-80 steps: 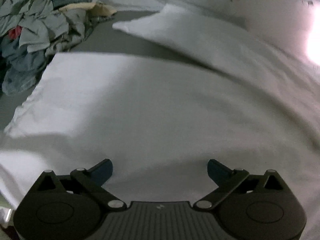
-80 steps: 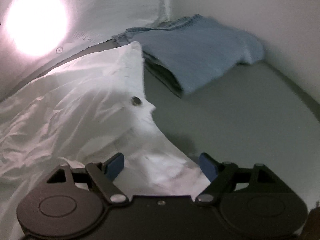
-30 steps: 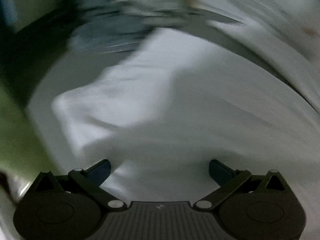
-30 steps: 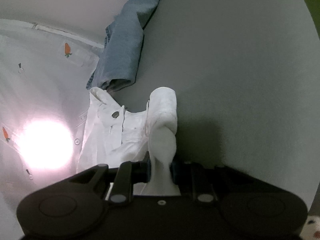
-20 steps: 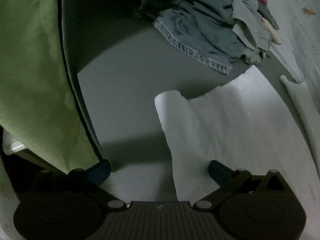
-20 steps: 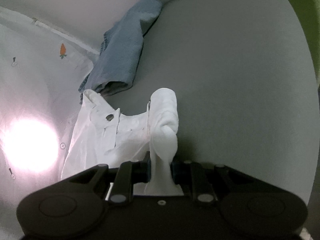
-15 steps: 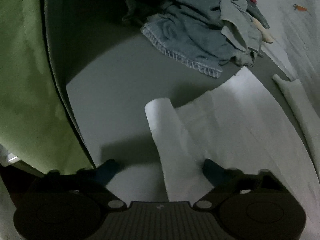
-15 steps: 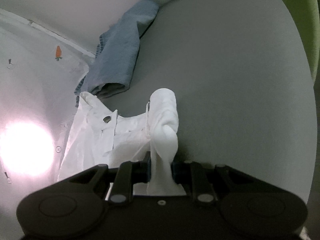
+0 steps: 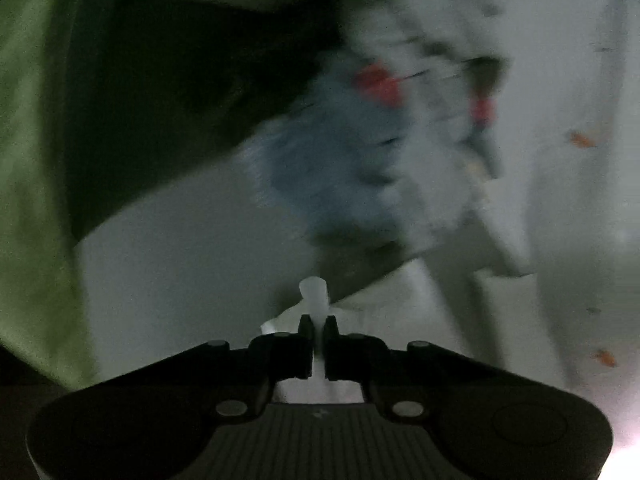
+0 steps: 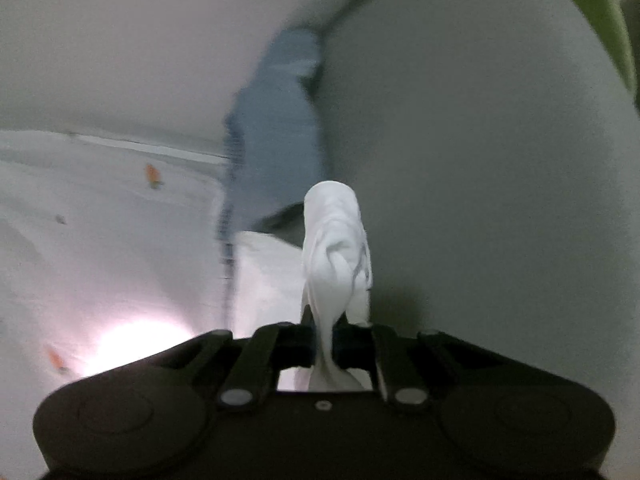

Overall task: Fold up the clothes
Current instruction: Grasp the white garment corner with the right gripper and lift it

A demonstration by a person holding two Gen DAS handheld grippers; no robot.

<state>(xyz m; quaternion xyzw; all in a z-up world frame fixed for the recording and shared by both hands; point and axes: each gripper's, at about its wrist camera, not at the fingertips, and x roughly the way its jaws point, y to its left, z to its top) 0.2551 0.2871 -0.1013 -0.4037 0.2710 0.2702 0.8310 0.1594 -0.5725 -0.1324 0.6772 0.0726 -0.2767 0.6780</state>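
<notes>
Grey surface point(image 10: 480, 160); blurred clothes heap point(image 9: 360, 152); carrot-print sheet point(image 10: 100, 208) beside.

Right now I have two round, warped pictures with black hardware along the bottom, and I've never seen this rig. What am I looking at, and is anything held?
Each picture comes from a fisheye camera on a hand-held claw, looking forward along its two fingers; the black shape is the claw itself. In the left view, the left claw is shut on a pinch of the white garment. Behind it, blurred by motion, is a pile of clothes on the grey surface. In the right view, the right claw is shut on another bunch of the same white cloth, with a blue denim piece lying beyond.
</notes>
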